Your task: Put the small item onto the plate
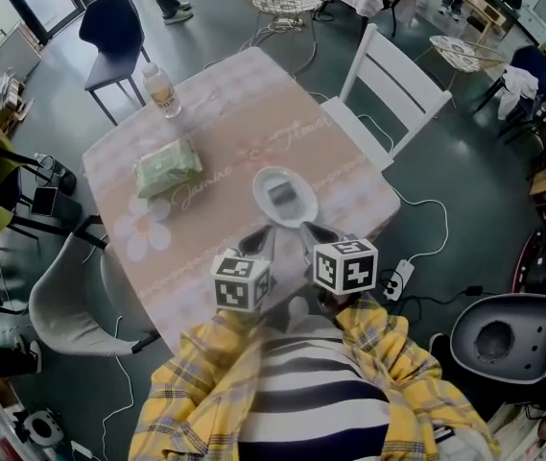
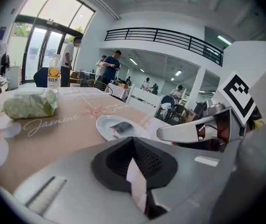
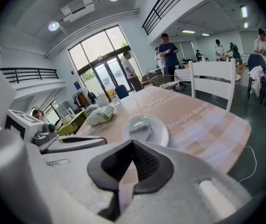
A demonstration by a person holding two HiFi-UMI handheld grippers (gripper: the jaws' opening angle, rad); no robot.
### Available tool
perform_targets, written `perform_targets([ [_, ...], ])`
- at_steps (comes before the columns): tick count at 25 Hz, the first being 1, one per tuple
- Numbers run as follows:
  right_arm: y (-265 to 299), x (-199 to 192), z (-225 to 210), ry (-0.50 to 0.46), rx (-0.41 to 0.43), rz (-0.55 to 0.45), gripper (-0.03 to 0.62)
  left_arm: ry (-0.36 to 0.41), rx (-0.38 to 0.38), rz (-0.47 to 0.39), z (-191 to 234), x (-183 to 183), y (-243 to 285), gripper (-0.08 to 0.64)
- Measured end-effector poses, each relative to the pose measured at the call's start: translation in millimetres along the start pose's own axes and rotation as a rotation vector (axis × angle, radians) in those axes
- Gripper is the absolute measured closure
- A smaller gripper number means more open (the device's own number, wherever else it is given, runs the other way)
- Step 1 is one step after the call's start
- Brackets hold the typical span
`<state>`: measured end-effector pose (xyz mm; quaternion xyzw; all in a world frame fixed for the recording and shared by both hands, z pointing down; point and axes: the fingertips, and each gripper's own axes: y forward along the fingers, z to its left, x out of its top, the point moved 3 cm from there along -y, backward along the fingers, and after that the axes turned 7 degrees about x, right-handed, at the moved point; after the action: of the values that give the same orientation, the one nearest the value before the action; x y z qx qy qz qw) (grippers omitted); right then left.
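Table: pink patterned cloth.
Plate: white, near right front edge.
Small item: grey, lying on plate.
Left gripper, right gripper: side by side, tips close to plate's near rim.
Green packet: left of plate, apart.
Bottle: upright, far corner.
White chair: at right side.

There's the white plate, shallow and round, sitting flat on the pink patterned table, over toward the edge nearest the person. And the small item is on it: a flat, dark grey, roughly rectangular piece, lying about at the plate's middle.
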<state>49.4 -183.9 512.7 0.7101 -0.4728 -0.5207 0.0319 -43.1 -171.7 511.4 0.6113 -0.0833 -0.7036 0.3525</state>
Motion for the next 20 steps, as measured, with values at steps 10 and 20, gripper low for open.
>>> perform_targets([
  [10,-8,-14,11,-0.005,-0.028,-0.004,0.592,-0.016,-0.015,-0.004,0,-9,-15,0.558],
  [20,-16,-27,12,-0.011,-0.053,0.01,0.592,-0.027,-0.055,-0.003,-14,-13,-18,0.558],
])
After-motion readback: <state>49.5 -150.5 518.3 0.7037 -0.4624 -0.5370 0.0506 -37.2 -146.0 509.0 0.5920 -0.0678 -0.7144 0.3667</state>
